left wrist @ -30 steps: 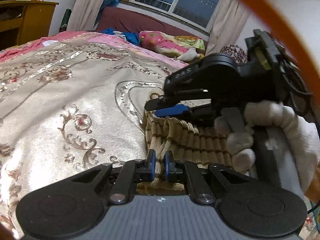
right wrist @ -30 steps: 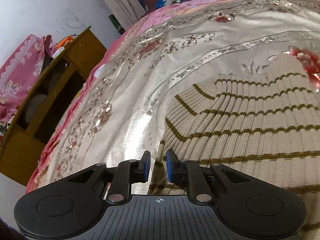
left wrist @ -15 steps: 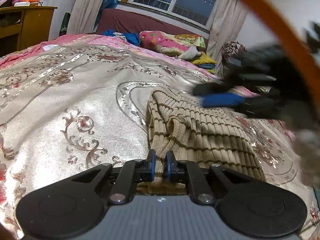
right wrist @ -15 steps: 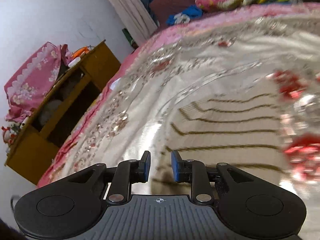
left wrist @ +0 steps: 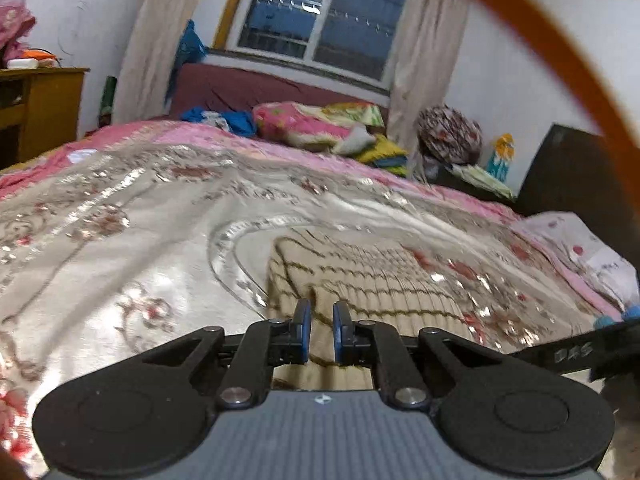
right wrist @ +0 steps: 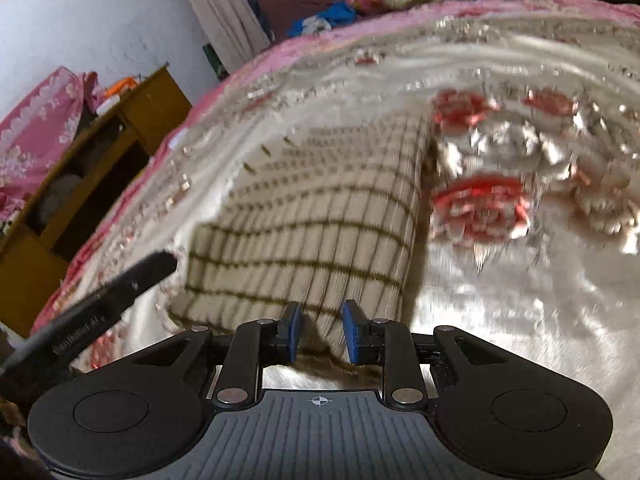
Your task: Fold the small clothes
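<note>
Motion blur smears the bedspread (right wrist: pixel 500 208) pattern.

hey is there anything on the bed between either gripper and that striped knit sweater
Nothing visible. The left gripper and the right gripper each sit right at the near edge of the striped knit sweater, fingers parted with only the knit showing between them. The bedspread around it shows only its floral pattern.

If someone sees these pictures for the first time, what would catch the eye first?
Probably the beige ribbed knit garment with thin brown stripes, lying folded in the middle of the shiny, flower-patterned bedspread. Next, the two black hand-held grippers with blue pads: the left hand-held gripper and the right hand-held gripper both hover open at its near edge.
</note>
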`<state>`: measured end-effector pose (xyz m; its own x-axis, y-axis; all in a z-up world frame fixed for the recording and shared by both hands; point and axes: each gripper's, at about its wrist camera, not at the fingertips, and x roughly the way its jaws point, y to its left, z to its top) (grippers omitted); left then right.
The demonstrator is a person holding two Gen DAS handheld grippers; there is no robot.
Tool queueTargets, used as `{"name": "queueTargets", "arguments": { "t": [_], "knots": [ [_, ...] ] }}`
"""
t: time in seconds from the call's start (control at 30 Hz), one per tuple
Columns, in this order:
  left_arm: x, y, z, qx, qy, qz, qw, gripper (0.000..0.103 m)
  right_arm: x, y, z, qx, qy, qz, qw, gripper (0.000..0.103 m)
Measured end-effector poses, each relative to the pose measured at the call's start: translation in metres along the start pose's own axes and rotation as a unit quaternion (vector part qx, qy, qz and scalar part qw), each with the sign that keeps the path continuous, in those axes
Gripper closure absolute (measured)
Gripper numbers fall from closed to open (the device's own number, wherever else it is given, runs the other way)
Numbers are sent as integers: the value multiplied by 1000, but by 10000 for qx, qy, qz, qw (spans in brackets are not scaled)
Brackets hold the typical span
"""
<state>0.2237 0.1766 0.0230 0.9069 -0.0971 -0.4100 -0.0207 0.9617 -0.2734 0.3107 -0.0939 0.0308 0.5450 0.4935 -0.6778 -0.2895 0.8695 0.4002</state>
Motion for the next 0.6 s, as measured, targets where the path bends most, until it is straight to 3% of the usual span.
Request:
{"name": "queueTargets", "arguments": {
  "t": [0.2, 0.23, 0.3, 0.47, 0.6],
  "knots": [
    [36, -3, -13, 199, 677, 171, 9974, 86, -11, -10, -1, 187, -90, 209, 9996, 78],
    [37, -2, -12, 193, 692, 177, 9973, 86, -15, -13, 1, 214, -146, 220, 9994, 75],
    [36, 0, -7, 171, 708, 191, 9972, 86, -24, -22, 4, 305, -307, 252, 9987, 59],
    [29, 8, 12, -173, 599, 22, 9981, 83, -16, -41, 14, 581, -381, 334, 9970, 47],
    [36, 8, 18, -144, 616, -8, 9980, 70, 0, -48, 16, 740, -277, 435, 9959, 36]
  ]
}}
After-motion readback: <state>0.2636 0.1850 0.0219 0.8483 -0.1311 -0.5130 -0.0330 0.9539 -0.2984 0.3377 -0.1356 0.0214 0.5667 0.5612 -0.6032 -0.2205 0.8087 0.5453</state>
